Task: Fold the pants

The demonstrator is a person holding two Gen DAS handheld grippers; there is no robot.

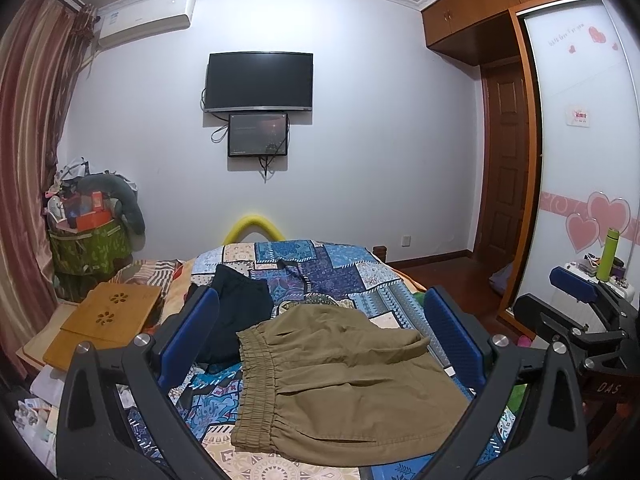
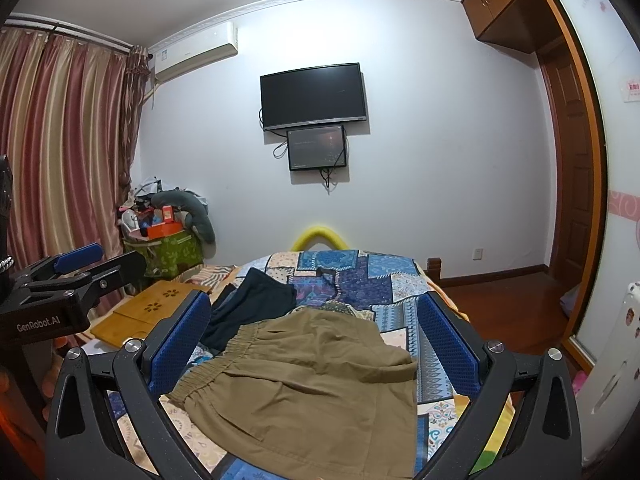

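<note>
While both grippers hung above the bed (image 1: pixel 372 276), nothing was gripped. At nine o'clock of the pants, a wooden tray (image 1: pixel 108 312) lay on the bed's left edge, and dark trousers (image 1: pixel 236 312) lay at eleven o'clock, their hem tucked under the waistband. The left gripper (image 1: pixel 320 336) had its fingers wide apart, framing the khaki pants (image 1: pixel 340 388), which lay flat mid-bed, elastic waistband toward nine o'clock. The right gripper (image 2: pixel 316 340) was likewise spread wide over them. Bare quilt stretched toward twelve o'clock, and open floor (image 2: pixel 516 300) lay at three o'clock beyond the bed's right edge.
</note>
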